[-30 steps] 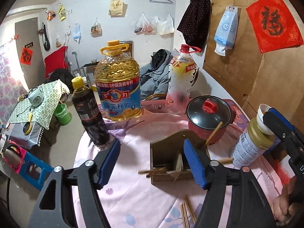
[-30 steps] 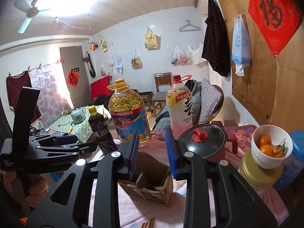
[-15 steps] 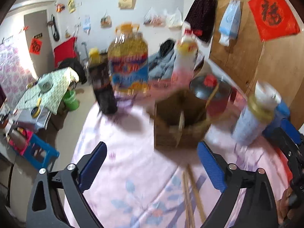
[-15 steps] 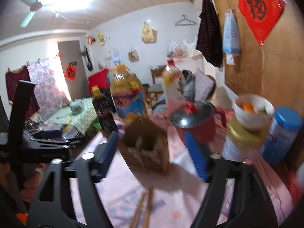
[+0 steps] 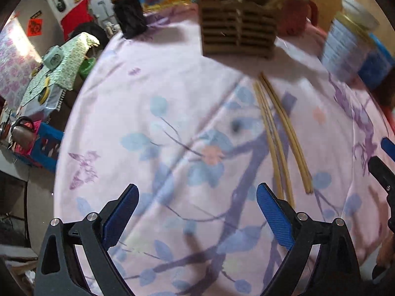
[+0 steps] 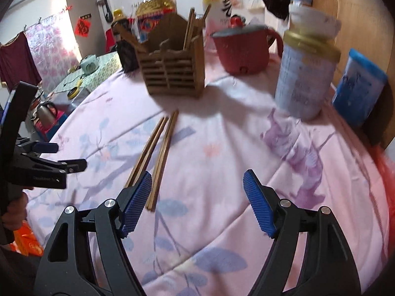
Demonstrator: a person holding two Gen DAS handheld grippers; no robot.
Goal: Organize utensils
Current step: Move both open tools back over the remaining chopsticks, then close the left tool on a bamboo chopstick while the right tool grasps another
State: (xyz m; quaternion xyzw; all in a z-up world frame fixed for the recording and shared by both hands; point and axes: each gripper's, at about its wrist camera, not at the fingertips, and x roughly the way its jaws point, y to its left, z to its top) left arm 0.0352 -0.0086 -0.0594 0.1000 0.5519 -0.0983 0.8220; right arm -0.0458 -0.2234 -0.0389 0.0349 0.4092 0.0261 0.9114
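Right view alone shows holder [image 6: 172, 71] whole: chopsticks upright inside, red pot [image 6: 243, 49], oil jug [image 6: 156, 2], white bottle [image 6: 221, 5] behind. Left view cuts holder [image 5: 238, 32] top off, looks down on cloth-covered surface [image 5: 172, 123].

Loose chopsticks [image 5: 281, 135] flat mid-surface, just before holder; in right view chopsticks [image 6: 155, 157] run past left finger.

Left gripper [image 5: 197, 214] jaws wide apart, empty. Right gripper [image 6: 197, 204] jaws wide apart, empty.

Tin [image 6: 306, 71], blue box [image 6: 359, 86] near right edge. Nothing covers chopsticks.
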